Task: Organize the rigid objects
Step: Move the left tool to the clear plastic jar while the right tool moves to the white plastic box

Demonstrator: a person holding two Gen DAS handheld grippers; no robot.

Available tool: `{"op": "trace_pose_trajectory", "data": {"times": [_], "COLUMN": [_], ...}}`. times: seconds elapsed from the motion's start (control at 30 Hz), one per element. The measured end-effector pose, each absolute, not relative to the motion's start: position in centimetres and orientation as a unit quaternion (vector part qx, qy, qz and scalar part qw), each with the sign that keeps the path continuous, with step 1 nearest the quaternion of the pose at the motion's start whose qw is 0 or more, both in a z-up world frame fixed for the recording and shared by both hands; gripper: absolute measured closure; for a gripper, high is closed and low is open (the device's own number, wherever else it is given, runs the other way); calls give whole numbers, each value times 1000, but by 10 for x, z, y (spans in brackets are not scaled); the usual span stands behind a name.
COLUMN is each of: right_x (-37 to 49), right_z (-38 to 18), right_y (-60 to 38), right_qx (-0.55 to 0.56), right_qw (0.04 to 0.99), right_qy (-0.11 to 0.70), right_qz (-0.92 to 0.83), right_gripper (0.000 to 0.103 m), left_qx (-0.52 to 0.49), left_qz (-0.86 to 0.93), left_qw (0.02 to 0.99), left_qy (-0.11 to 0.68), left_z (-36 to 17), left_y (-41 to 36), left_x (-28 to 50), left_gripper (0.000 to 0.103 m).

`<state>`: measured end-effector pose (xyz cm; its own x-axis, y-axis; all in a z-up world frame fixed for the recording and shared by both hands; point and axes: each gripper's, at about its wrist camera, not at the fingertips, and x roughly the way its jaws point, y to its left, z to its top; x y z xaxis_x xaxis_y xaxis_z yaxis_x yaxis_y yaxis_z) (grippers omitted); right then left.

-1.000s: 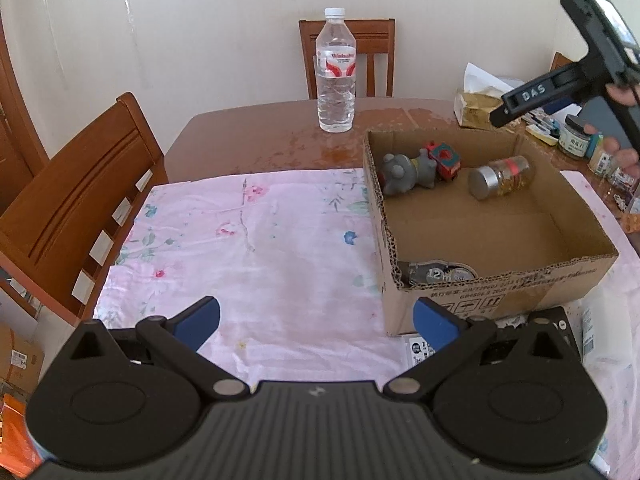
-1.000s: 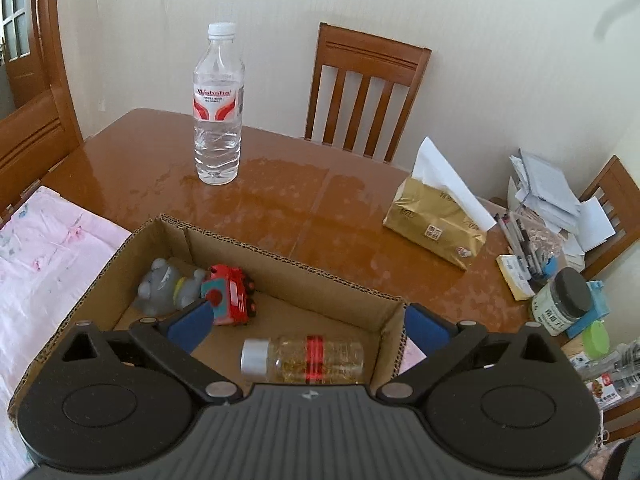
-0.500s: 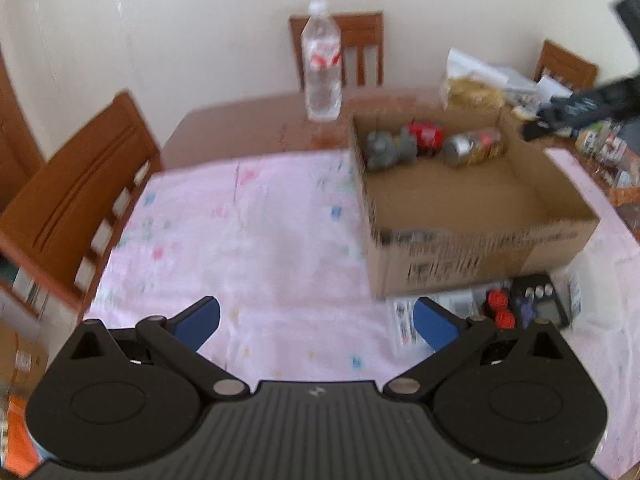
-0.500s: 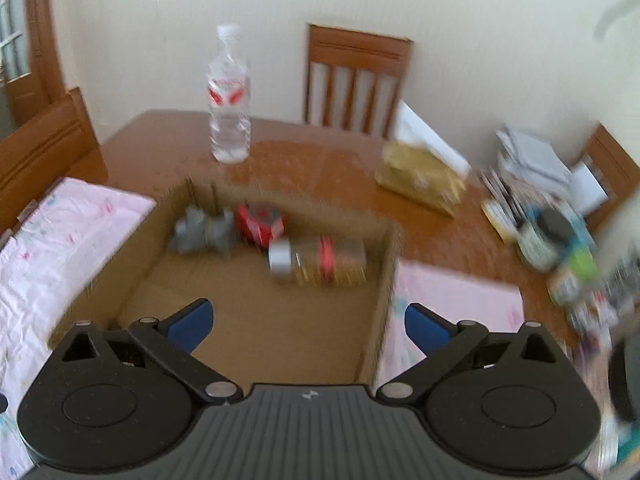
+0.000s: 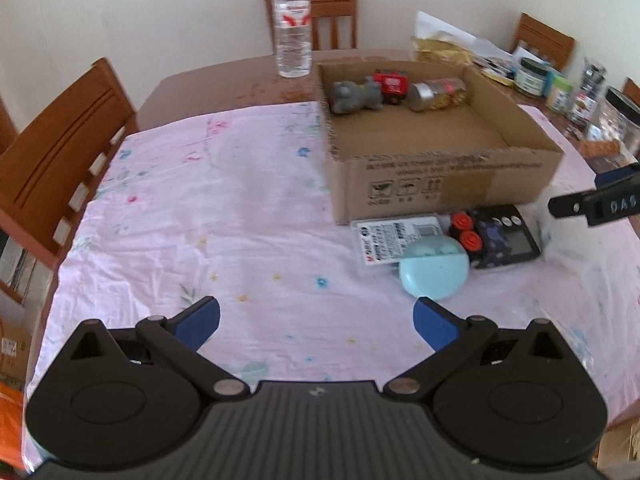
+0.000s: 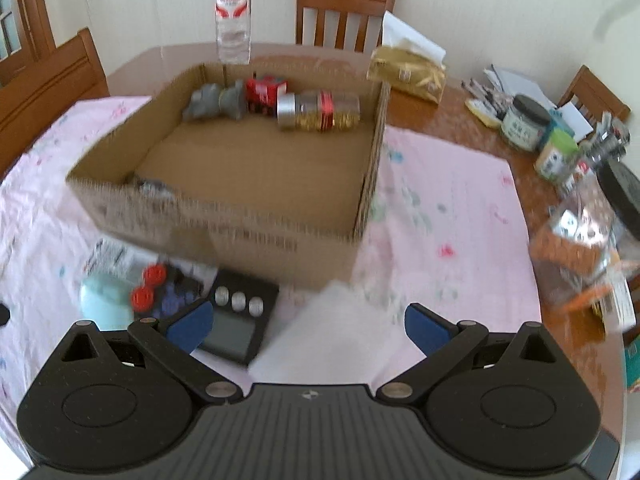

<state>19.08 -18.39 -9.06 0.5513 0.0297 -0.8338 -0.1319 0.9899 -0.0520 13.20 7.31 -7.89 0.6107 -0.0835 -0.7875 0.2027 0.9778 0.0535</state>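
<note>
A pink floral cloth (image 5: pixel 240 208) covers the near part of the wooden table (image 5: pixel 224 84). A clear water bottle (image 5: pixel 293 24) stands upright on bare wood at 12 o'clock, with a wooden chair (image 5: pixel 334 16) behind it. A second chair (image 5: pixel 60 152) stands at 9 o'clock. A gold tissue pack (image 6: pixel 408 74) lies at 1 o'clock. Jars (image 6: pixel 524 122) and papers crowd the table edge at 2 o'clock.

Wooden chairs (image 5: pixel 60 152), cream wall (image 5: pixel 160 12)
</note>
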Motion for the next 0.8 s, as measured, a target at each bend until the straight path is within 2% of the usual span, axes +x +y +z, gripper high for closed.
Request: {"op": "trace_pose_trajectory", "data": {"times": [0.37, 0.8], "right_x": [152, 175], "right_z": [-133, -150], "right_y": [-197, -212], "right_qx": [-63, -11], "right_qw": [850, 847], "right_qy": [523, 531], "right_qz": [12, -9], "right_gripper": [0, 0], "left_qx": [114, 143], "left_qz": [-169, -277], "left_qw": [871, 823], "left_qy": [448, 474], "left_z": [-89, -107], "left_y": [55, 31], "left_x": [124, 106], "left_gripper": [1, 1]}}
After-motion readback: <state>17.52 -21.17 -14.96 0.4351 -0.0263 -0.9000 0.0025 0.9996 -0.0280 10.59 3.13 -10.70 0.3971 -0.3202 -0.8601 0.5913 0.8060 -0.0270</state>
